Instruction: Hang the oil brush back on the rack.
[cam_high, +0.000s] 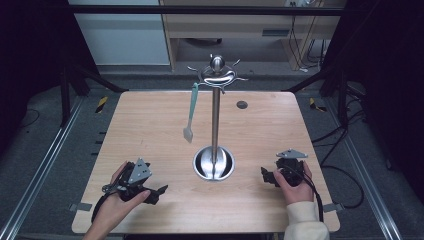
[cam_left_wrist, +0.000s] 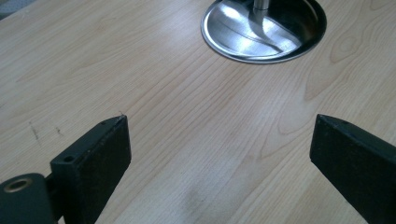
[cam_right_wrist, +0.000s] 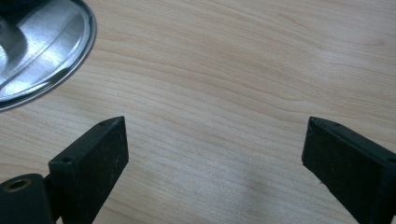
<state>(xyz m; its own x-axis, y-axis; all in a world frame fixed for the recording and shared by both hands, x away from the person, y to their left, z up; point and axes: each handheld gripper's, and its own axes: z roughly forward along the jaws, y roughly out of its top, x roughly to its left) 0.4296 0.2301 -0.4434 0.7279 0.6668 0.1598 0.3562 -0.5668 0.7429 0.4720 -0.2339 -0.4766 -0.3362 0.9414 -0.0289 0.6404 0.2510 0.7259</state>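
I have both grippers low over the desk (cam_high: 150, 125), either side of the stand (cam_high: 215, 120). My left gripper (cam_high: 159, 192) has its jaws wide apart, holding nothing; my right gripper (cam_high: 265, 175) is the same. The stand's round base sits between them, untouched. A teal brush (cam_high: 191, 112) hangs from the stand's top hooks, left of the pole.

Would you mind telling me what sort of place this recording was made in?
Probably a lab or workshop recording station rather than a kitchen. A bare wooden table stands inside a dark metal frame, cables trail over the grey floor, and the props are one steel utensil stand with a teal utensil hanging from it.
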